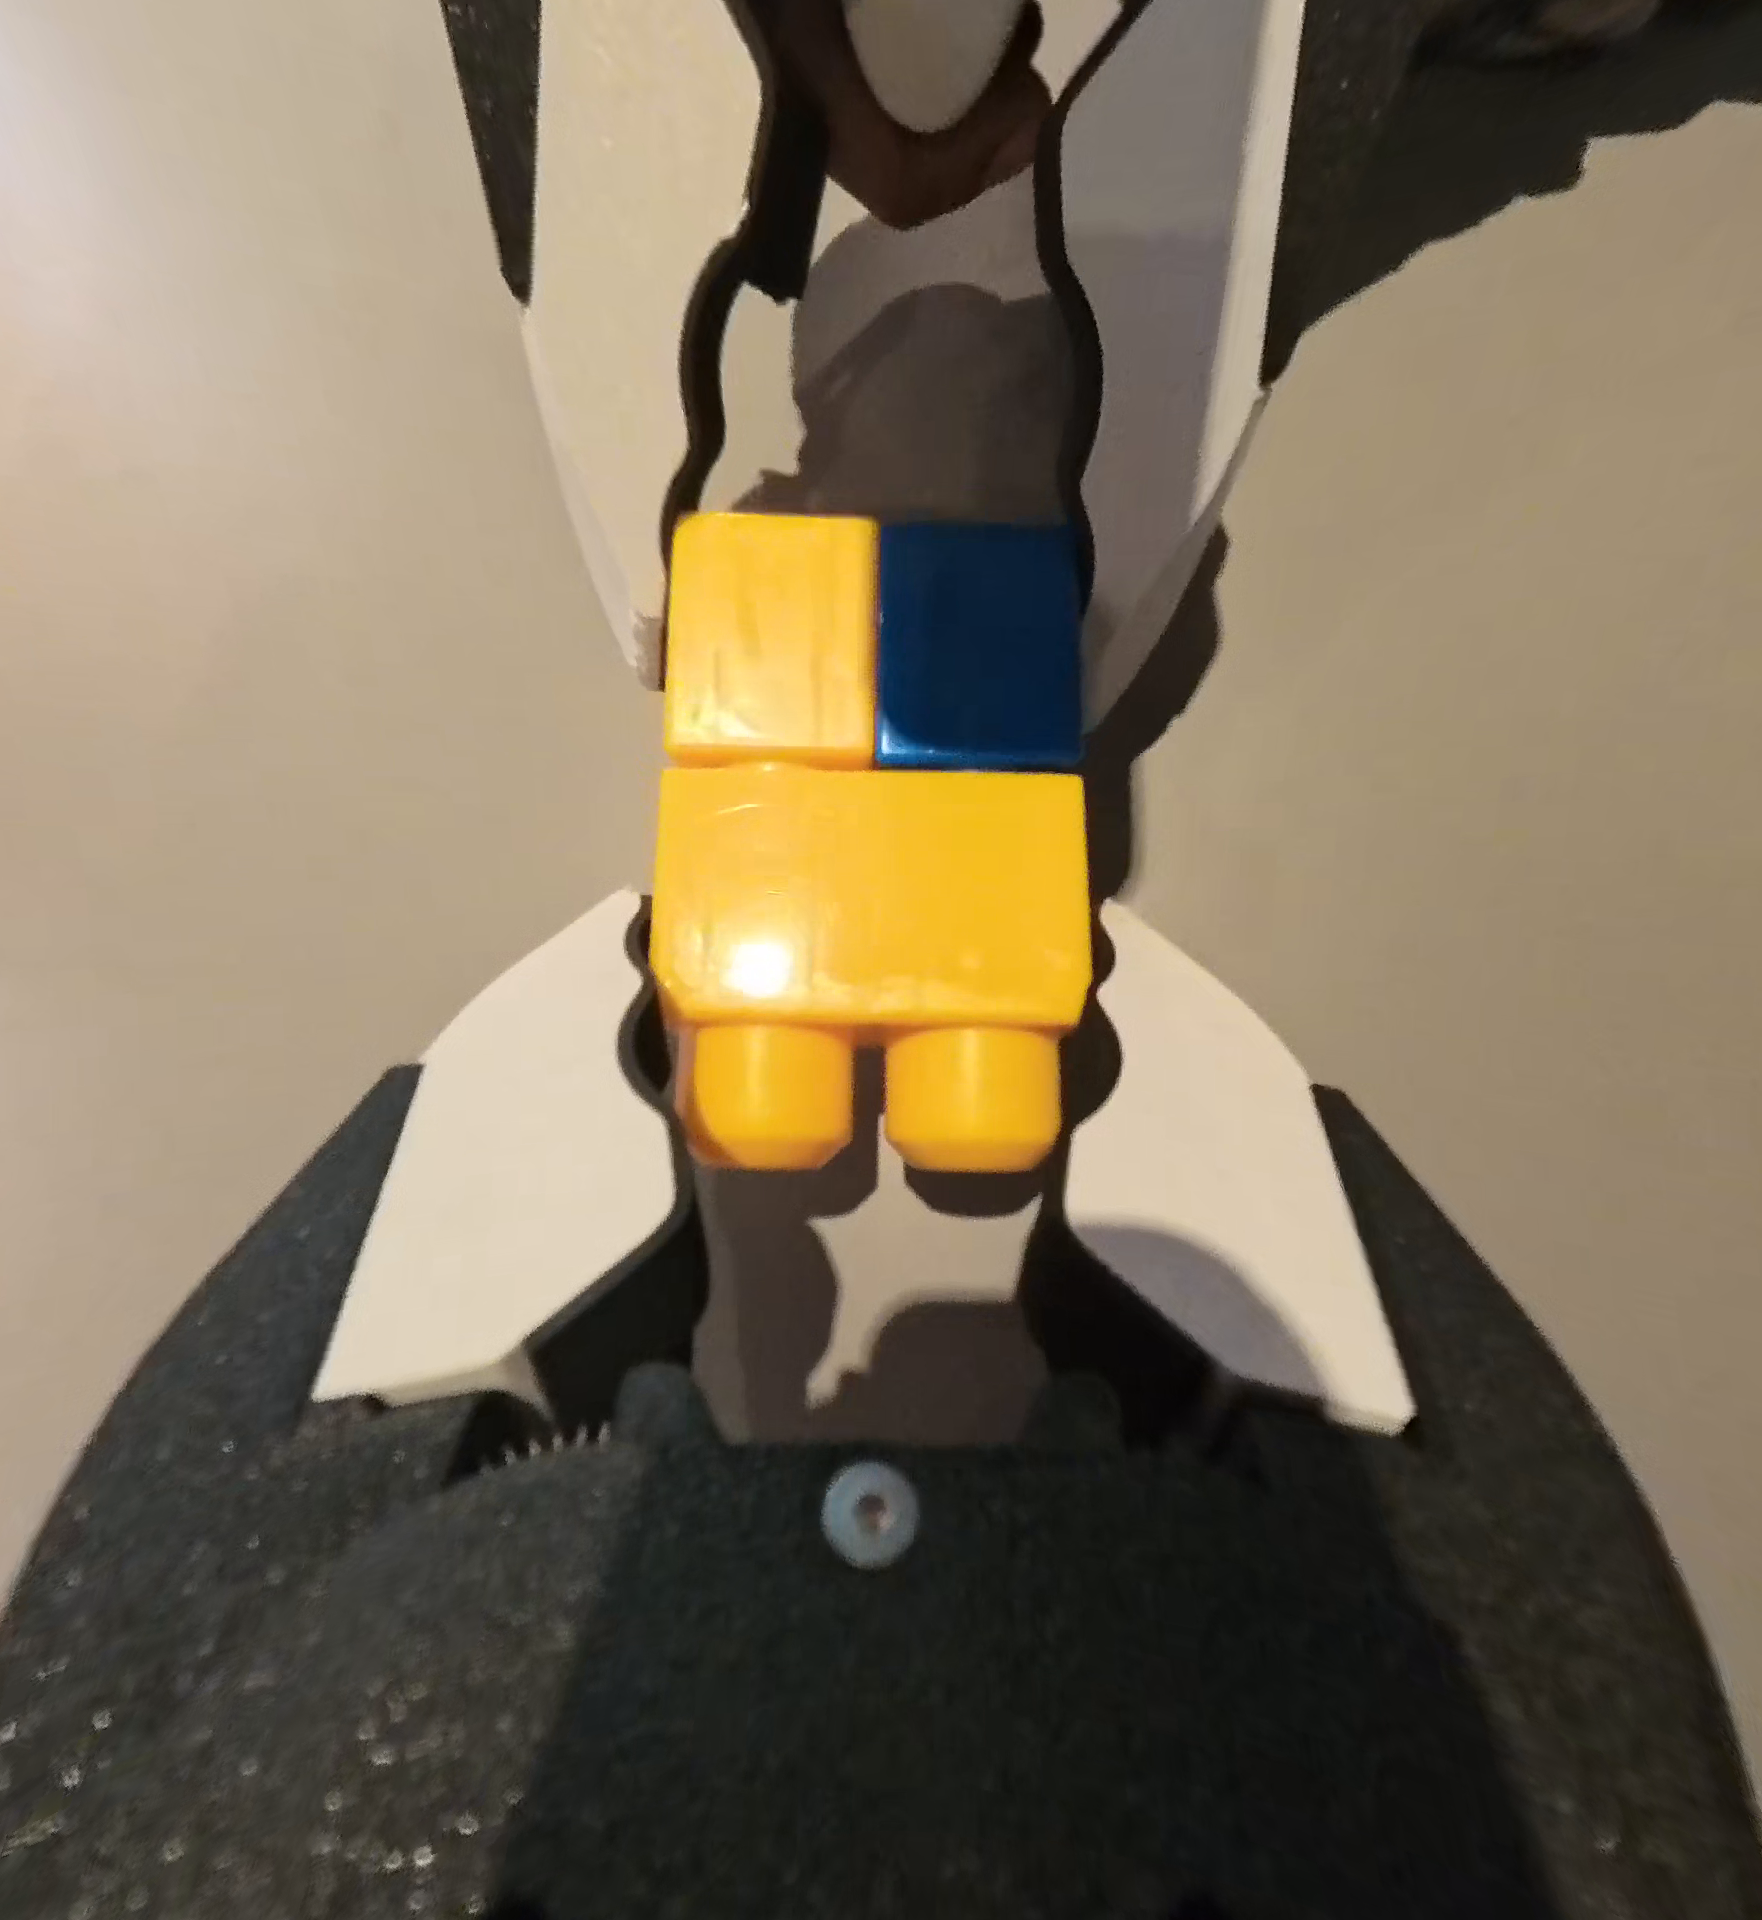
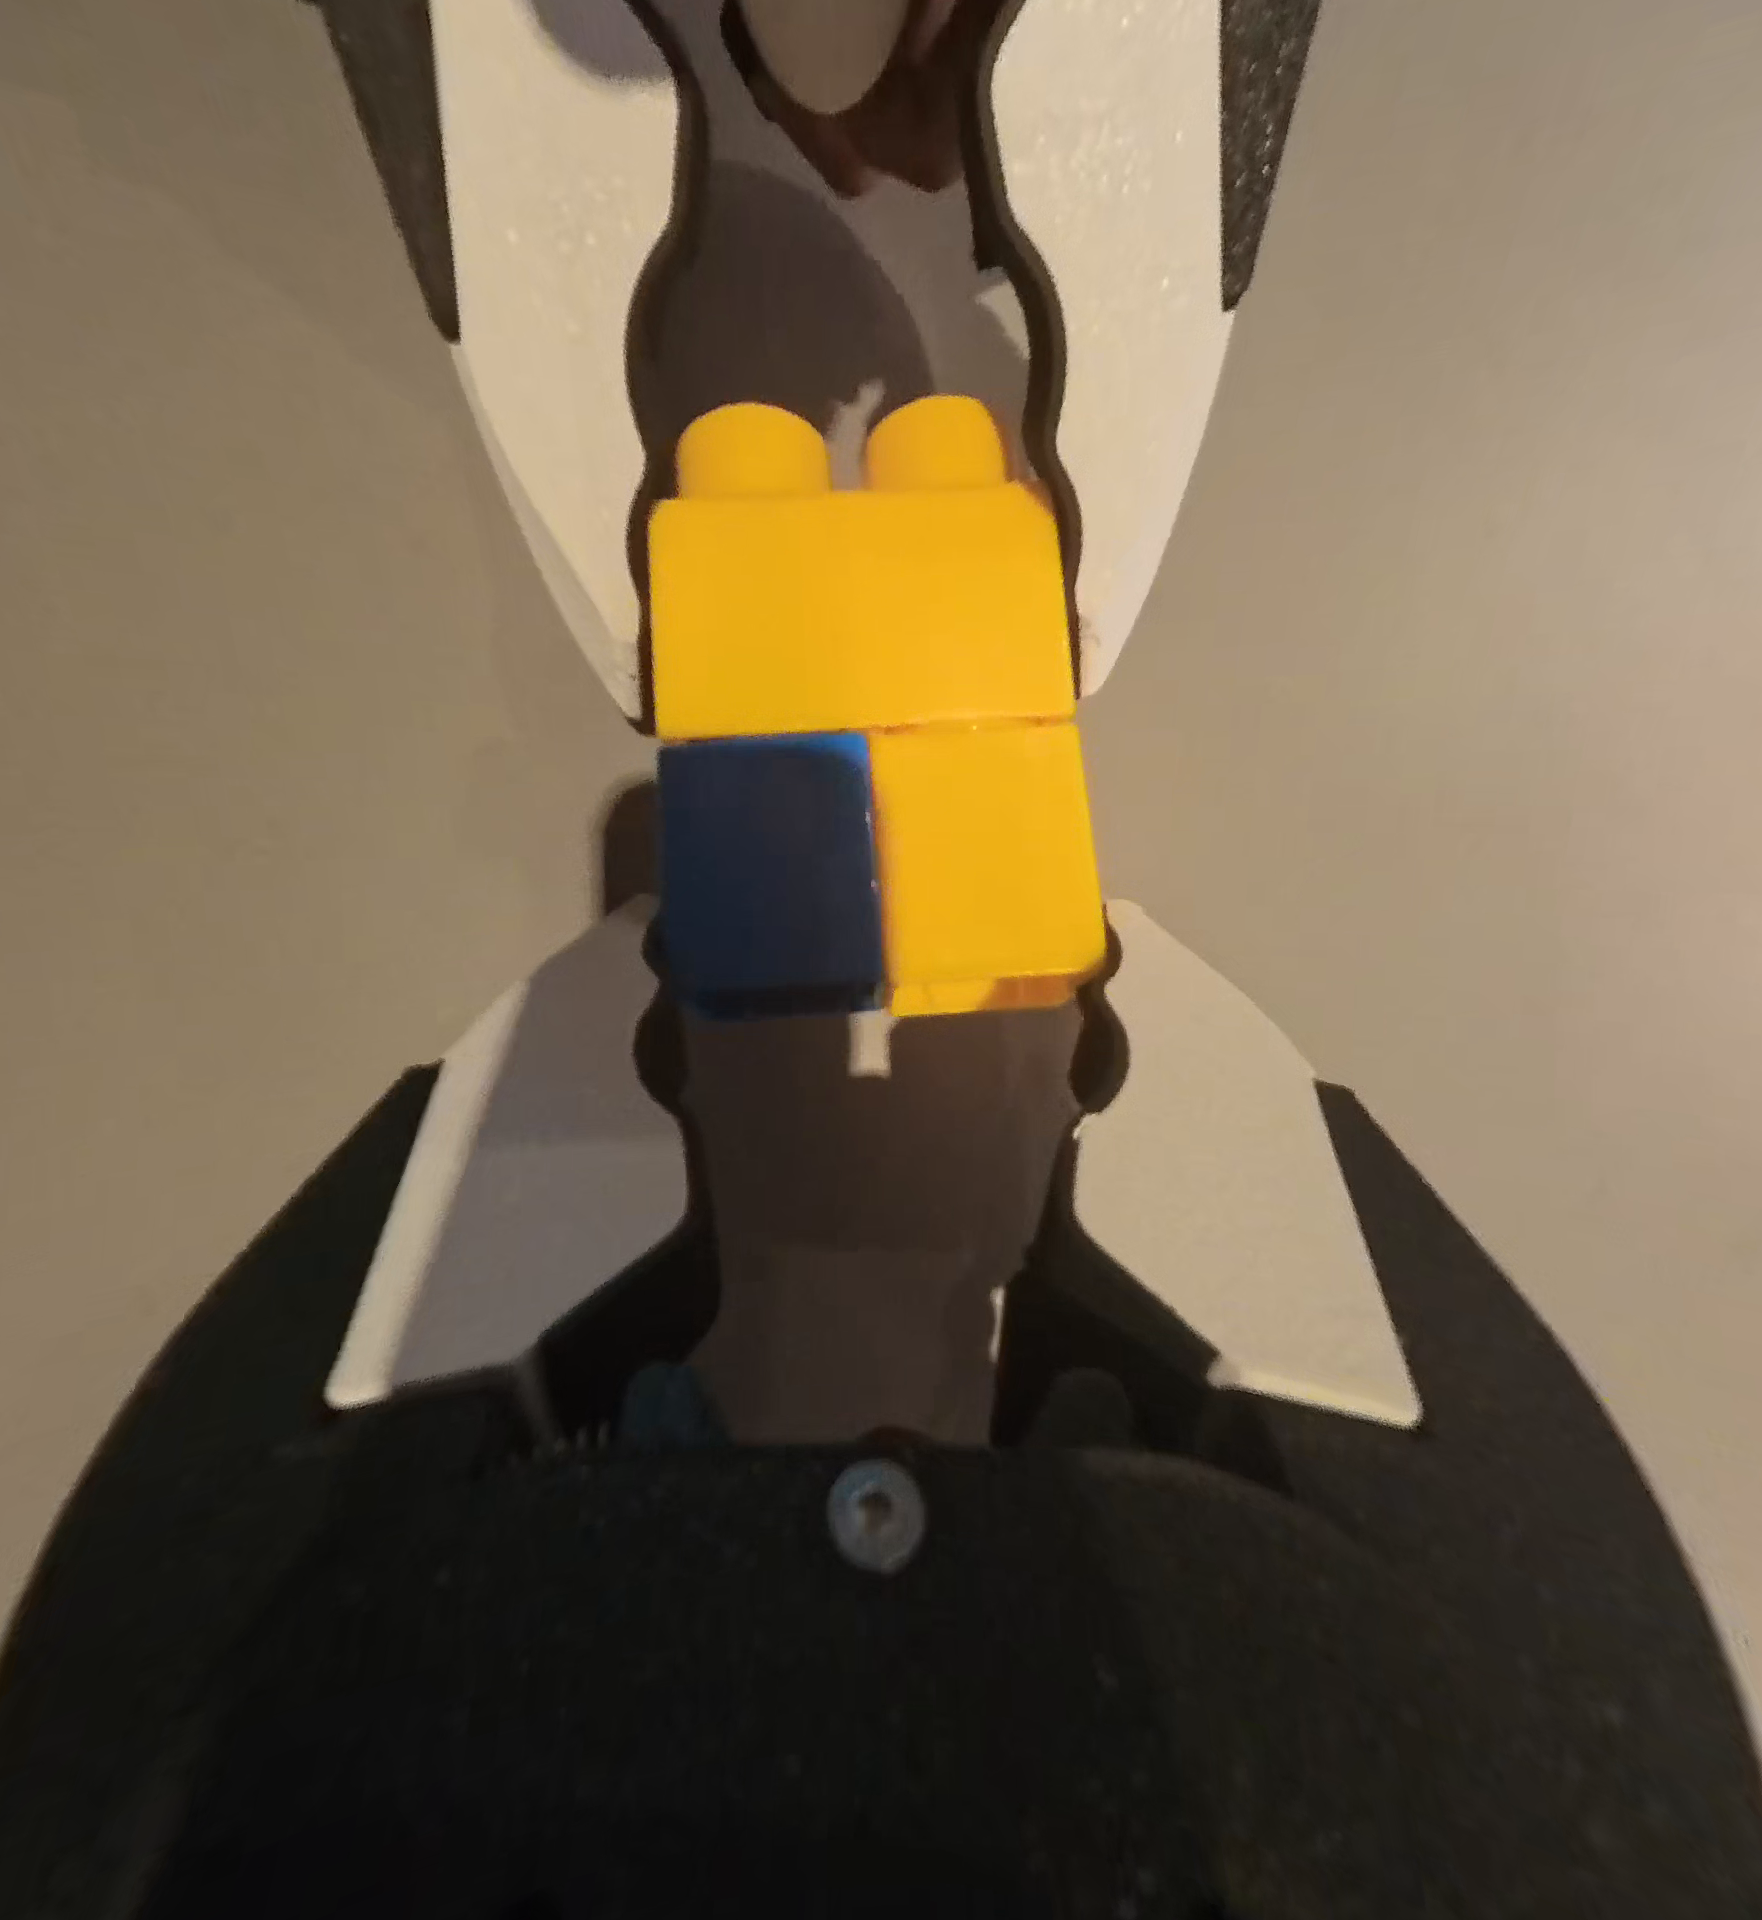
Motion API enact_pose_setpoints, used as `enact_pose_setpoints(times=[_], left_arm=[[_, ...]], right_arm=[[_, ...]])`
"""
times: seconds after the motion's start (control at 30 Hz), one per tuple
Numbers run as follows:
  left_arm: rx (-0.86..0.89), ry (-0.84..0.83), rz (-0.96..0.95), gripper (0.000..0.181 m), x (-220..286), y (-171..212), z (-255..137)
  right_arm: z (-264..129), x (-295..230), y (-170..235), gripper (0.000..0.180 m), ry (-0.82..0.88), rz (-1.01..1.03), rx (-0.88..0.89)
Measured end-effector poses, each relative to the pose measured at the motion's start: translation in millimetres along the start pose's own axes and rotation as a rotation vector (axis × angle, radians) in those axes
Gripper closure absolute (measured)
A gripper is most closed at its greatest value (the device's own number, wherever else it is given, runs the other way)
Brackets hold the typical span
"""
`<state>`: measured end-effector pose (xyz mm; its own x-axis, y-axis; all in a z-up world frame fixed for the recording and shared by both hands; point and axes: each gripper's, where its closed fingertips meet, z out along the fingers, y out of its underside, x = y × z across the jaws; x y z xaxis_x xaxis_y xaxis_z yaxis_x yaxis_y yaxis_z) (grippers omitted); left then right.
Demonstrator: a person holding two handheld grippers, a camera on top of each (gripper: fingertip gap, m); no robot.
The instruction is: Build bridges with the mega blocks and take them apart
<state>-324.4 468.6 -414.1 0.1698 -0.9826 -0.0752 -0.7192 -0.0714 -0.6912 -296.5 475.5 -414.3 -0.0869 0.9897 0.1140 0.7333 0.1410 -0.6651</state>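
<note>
A small bridge of mega blocks is held between my two grippers, which face each other above a beige surface (image 1: pixel 233 623). A wide yellow two-stud block (image 1: pixel 872 883) joins a small yellow block (image 1: pixel 773 634) and a blue block (image 1: pixel 976 644) that sit side by side. My left gripper (image 1: pixel 872 920) is shut on the wide yellow block (image 2: pixel 856 613), whose studs point toward its camera. My right gripper (image 2: pixel 877 925) is shut across the blue block (image 2: pixel 768 873) and the small yellow block (image 2: pixel 986 862). Each gripper shows at the top of the other's view: right gripper (image 1: pixel 877 655), left gripper (image 2: pixel 866 681).
The plain beige surface (image 2: pixel 233 623) fills both views, with grey shadows of the grippers on it. A dark shape (image 1: pixel 1583 73) sits at the top right of the left wrist view; I cannot tell what it is. Only a small space, under 4 cm, lies between the two pairs of fingers.
</note>
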Motion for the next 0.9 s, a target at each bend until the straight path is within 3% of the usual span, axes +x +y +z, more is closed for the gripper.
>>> enact_pose_setpoints(times=[0.17,0.47,0.7,0.9], left_arm=[[0.02,-0.012,-0.007,0.105,-2.5,0.5,1.5],[0.227,-0.008,-0.008,0.105,-1.4,-32.8,-30.5],[0.213,-0.026,0.007,0.103,-1.6,-35.9,-36.4],[0.24,-0.044,-0.025,0.079,-3.1,-38.8,-39.0]], right_arm=[[4.9,1.7,1.4,0.106,0.004,0.019,0.029],[-13.5,1.6,-28.4,0.106,0.015,0.021,0.194],[-14.8,1.8,-32.8,0.106,0.027,0.008,0.194],[-14.0,3.6,-27.1,0.105,0.03,0.032,0.182]])
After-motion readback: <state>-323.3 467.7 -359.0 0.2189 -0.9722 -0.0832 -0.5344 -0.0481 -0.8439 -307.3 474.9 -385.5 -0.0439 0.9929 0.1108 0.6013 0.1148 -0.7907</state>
